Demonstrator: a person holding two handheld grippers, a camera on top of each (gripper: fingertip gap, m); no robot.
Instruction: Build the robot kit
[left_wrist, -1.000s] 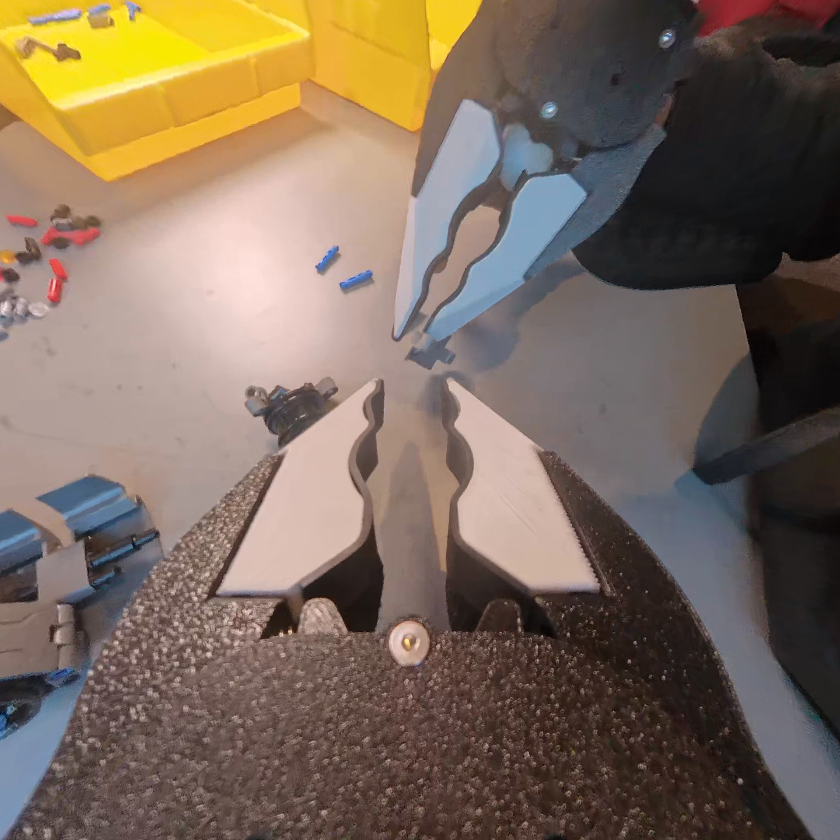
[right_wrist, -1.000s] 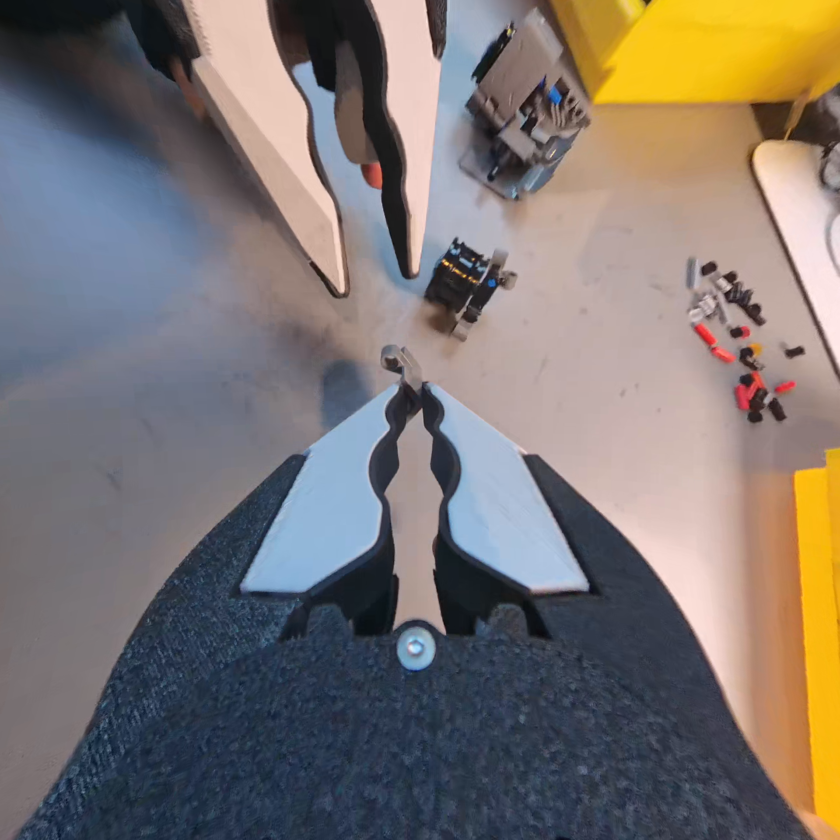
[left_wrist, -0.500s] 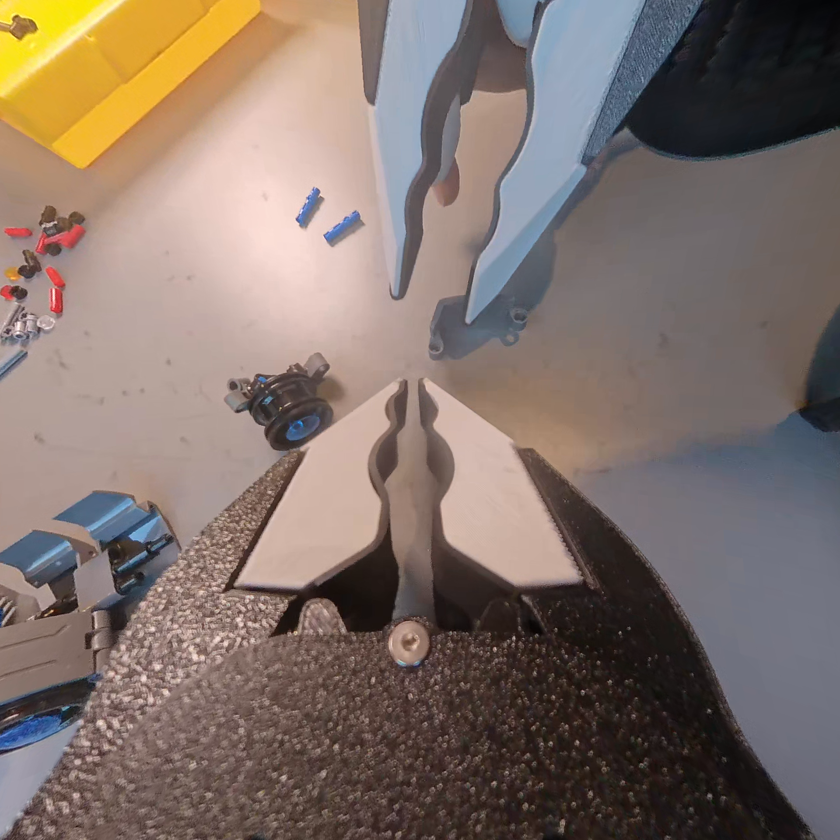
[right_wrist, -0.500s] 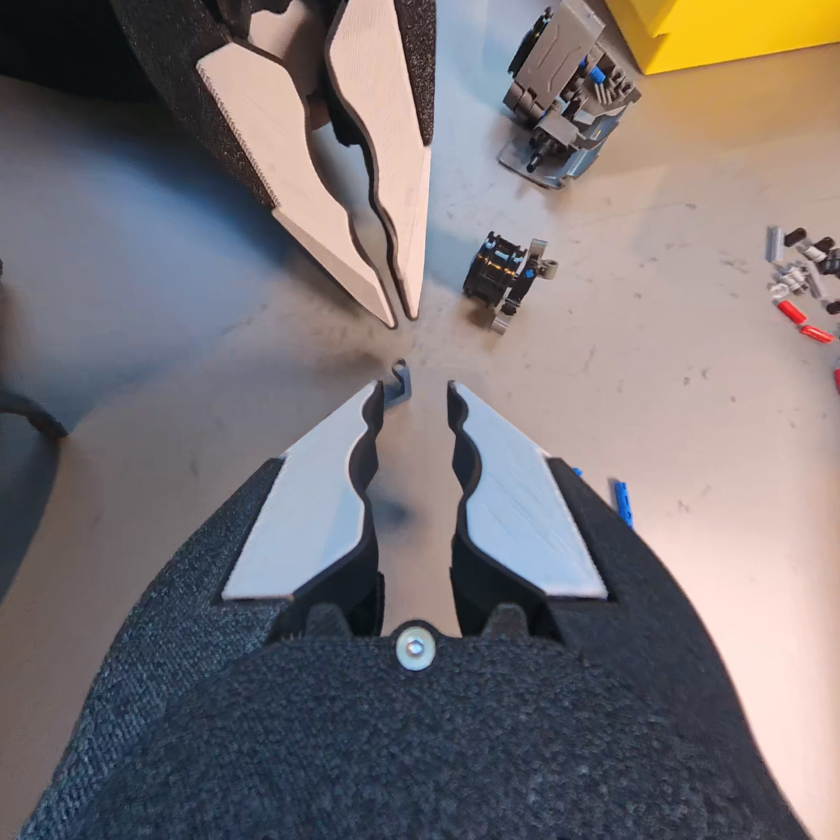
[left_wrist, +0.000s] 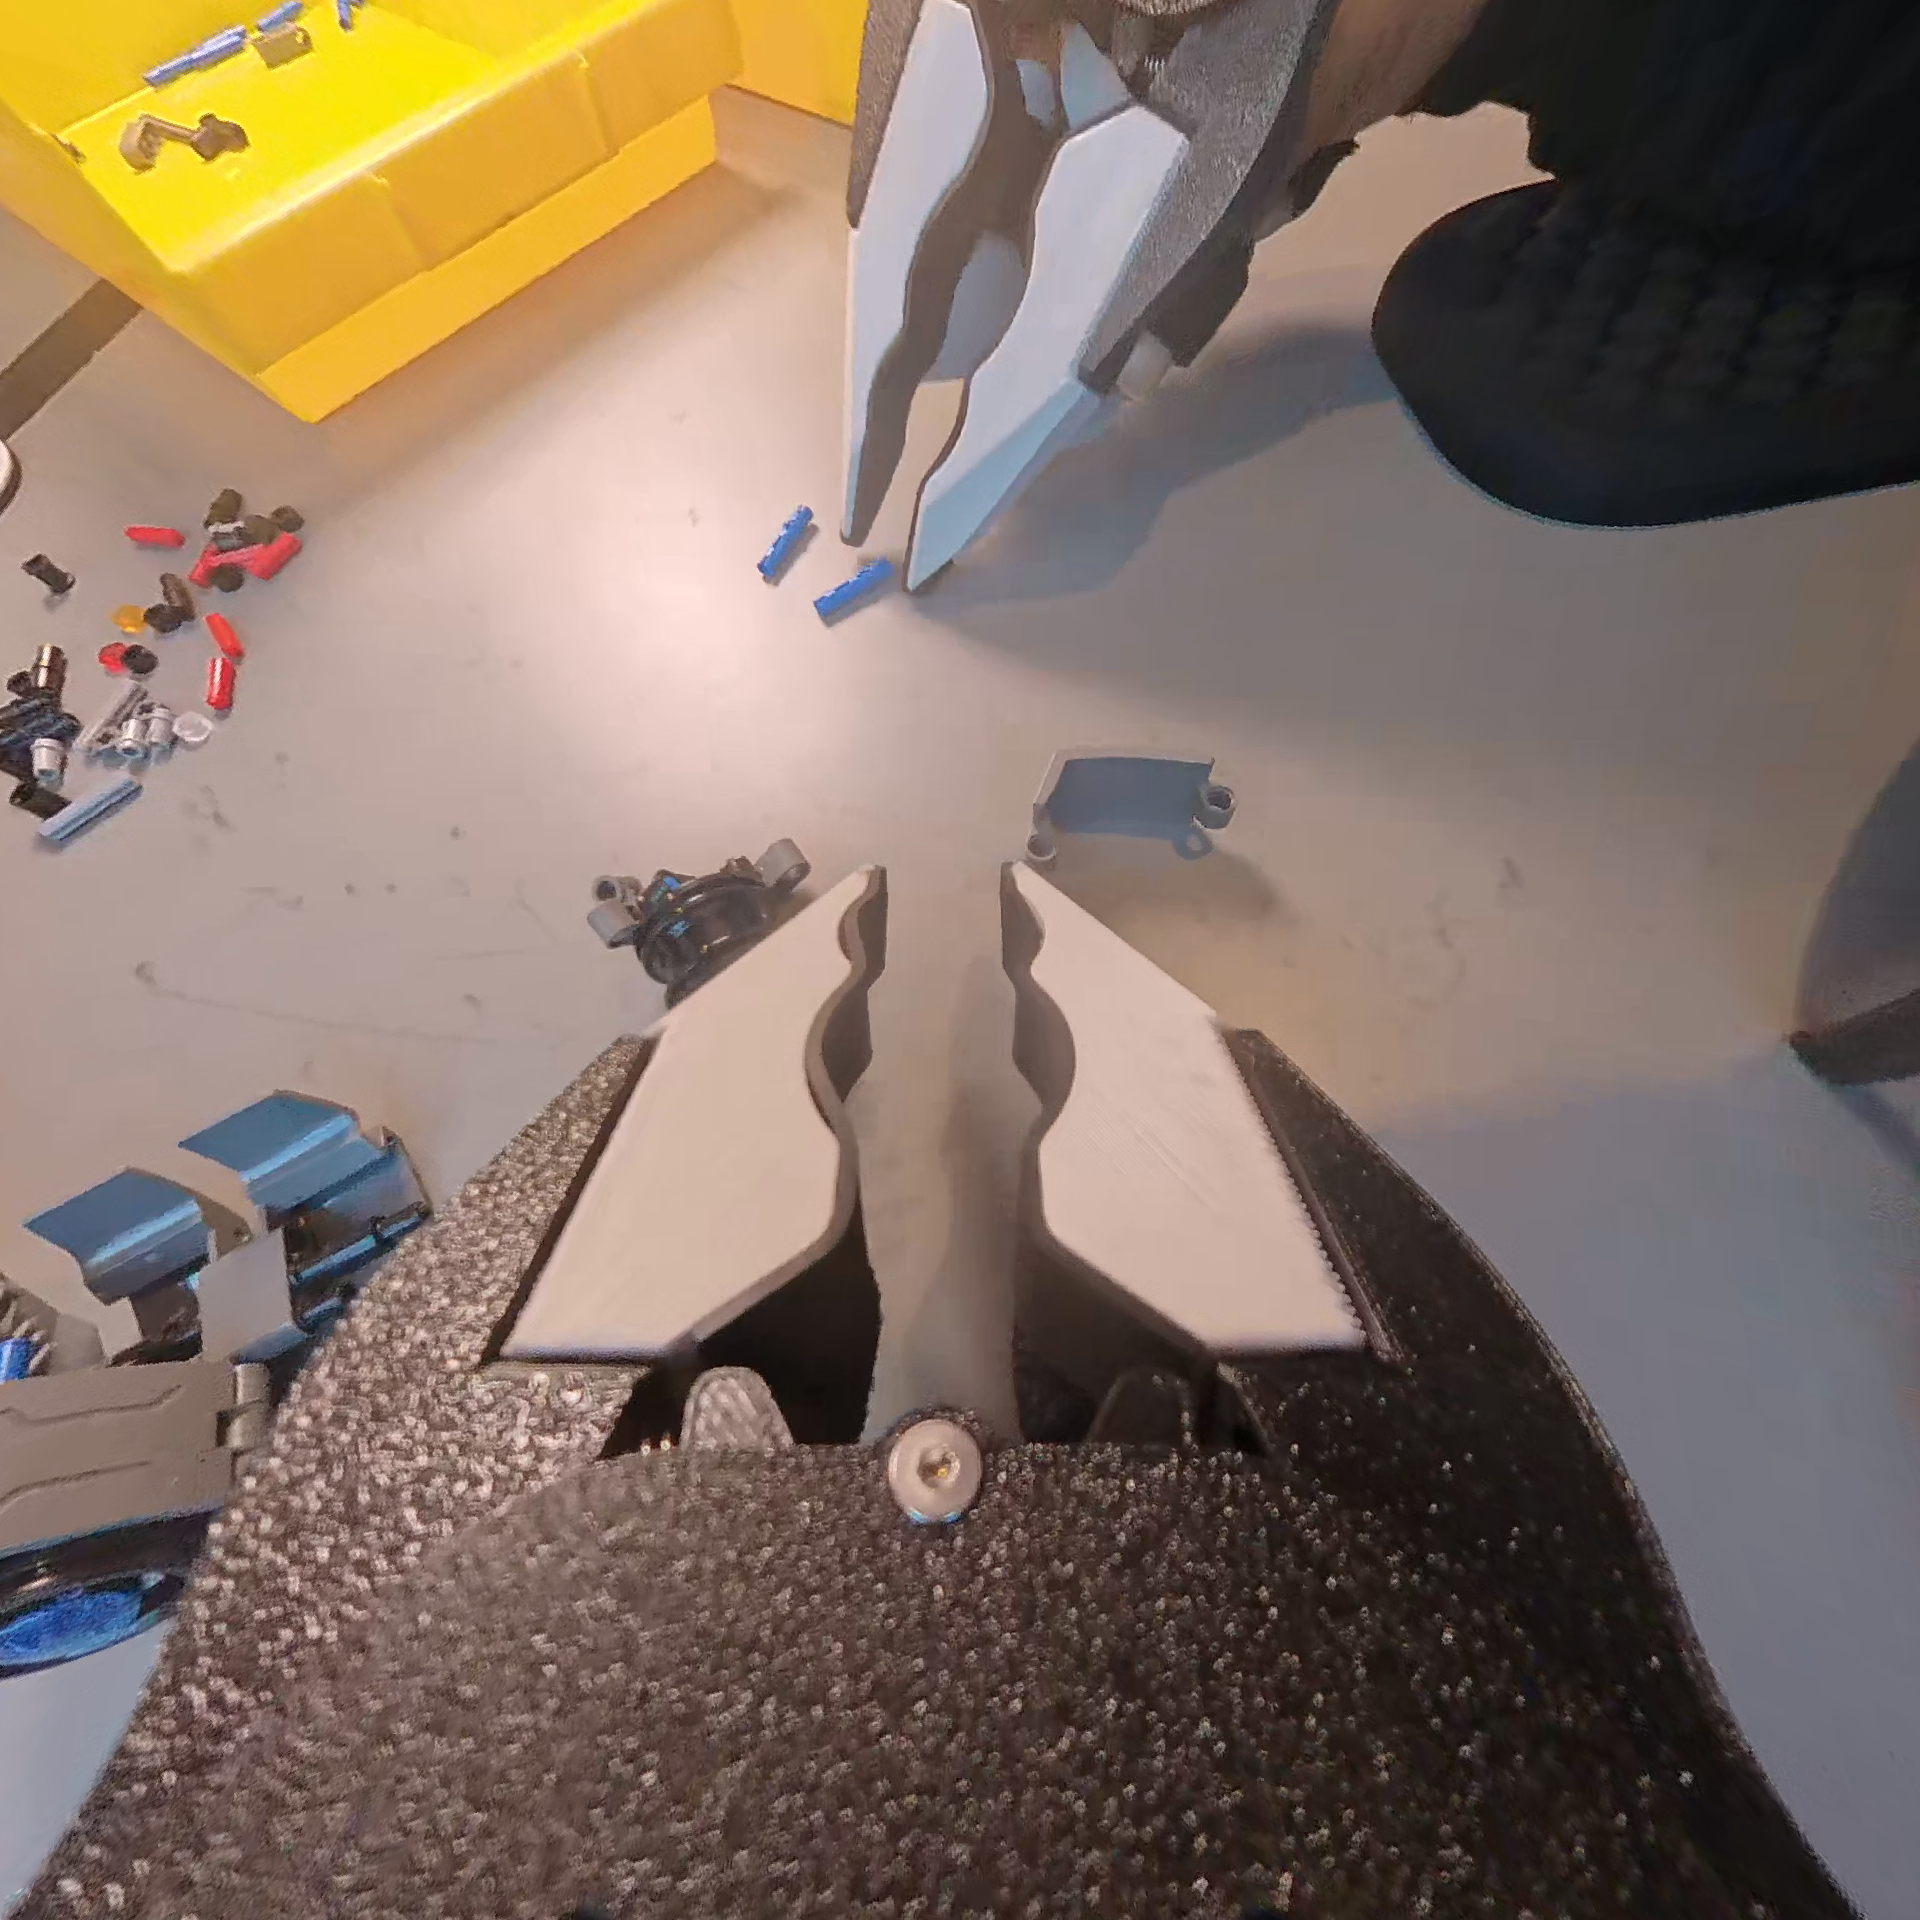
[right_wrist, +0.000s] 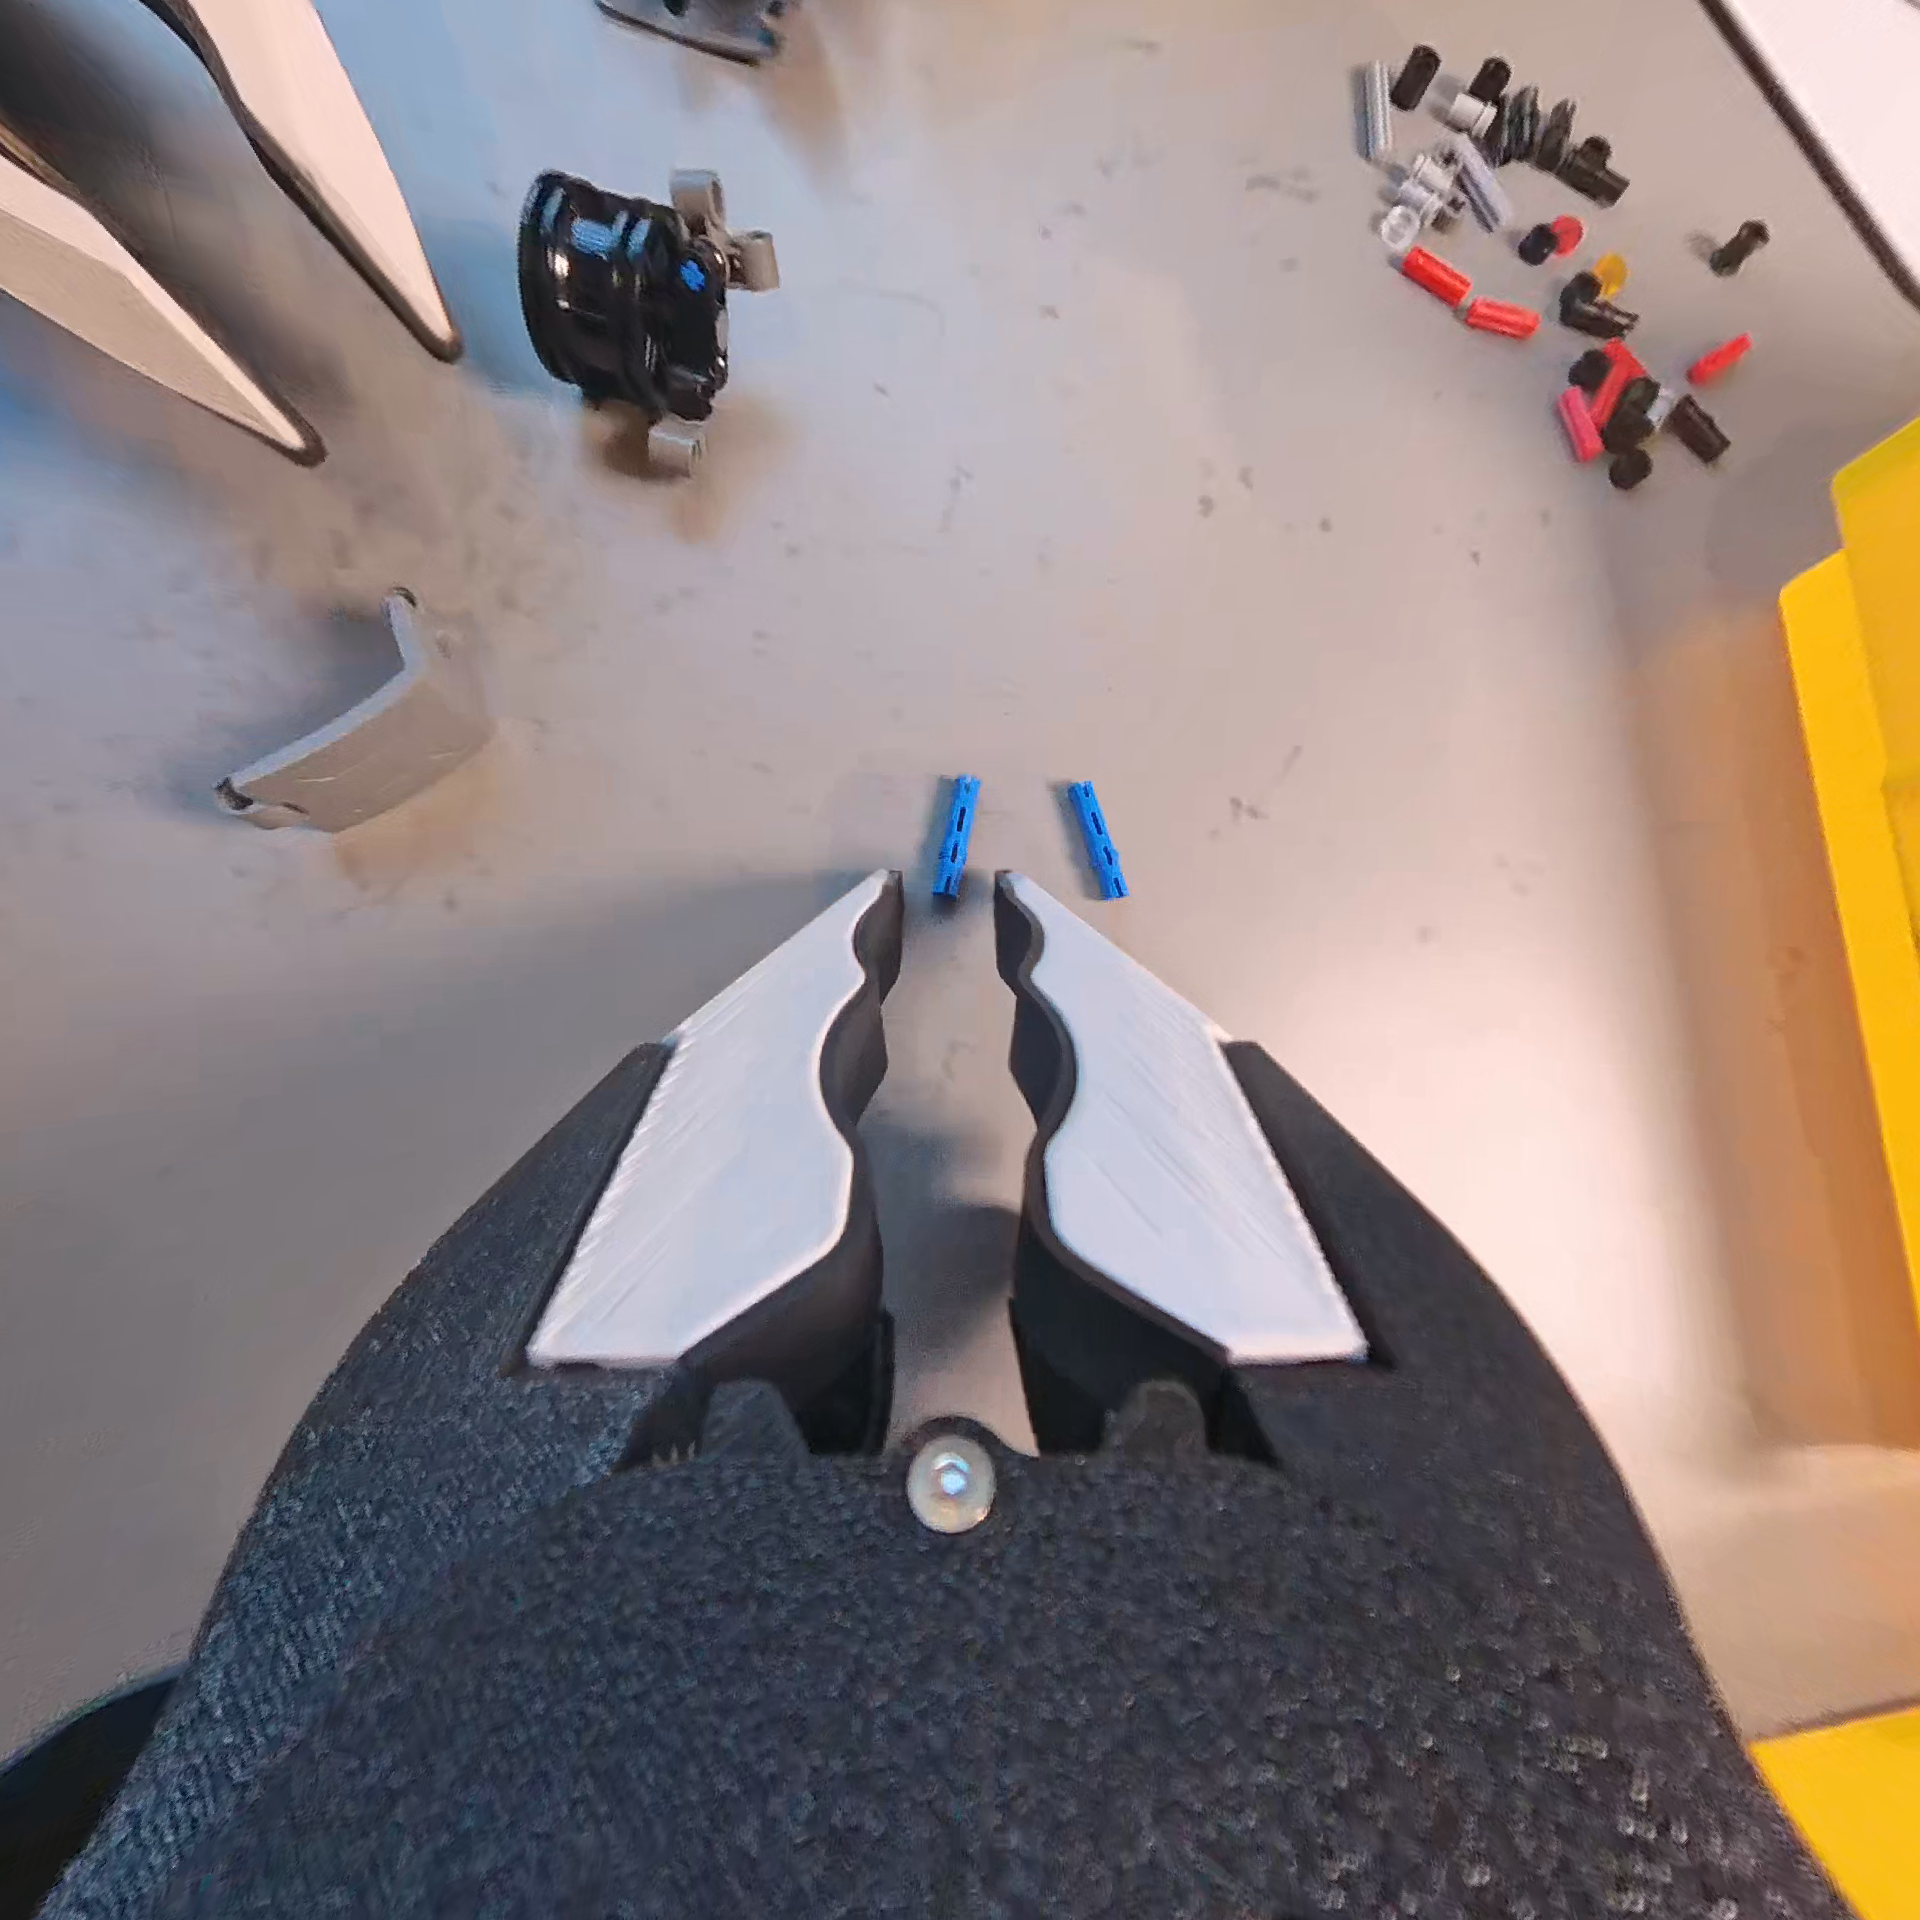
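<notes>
Blue pins lie on the grey tabletop (right_wrist: 1143, 582) right at your right gripper (right_wrist: 948, 875): the nearer blue pin (right_wrist: 956, 834) sits just past the gap between the fingertips, at about twelve o'clock from them, and the second blue pin (right_wrist: 1097, 838) lies just beside it toward one o'clock. Your right gripper's jaws stand apart with nothing between them, and neither fingertip touches a pin as far as the right wrist view shows. In the left wrist view, that same gripper comes down from twelve o'clock with its tips near the table beside the two pins.

Your left gripper (left_wrist: 943, 871) is also released and empty, its fingers spread with bare table between them. Just past its right fingertip, at about one o'clock, lies a curved grey panel piece (left_wrist: 1127, 795) with small pin holes at its ends. Just beside its left fingertip, at about ten o'clock, rests a black wheel hub (left_wrist: 696, 916) with grey connectors; the finger partly covers it, and you cannot tell whether they touch.

At your left gripper's eight o'clock stands a partly built grey and blue model (left_wrist: 208, 1226). Farther out, at ten o'clock, a scatter of small red, black and grey parts (left_wrist: 156, 623) lies on the table, and a yellow bin (left_wrist: 364, 177) holding a few pieces sits at eleven o'clock.
</notes>
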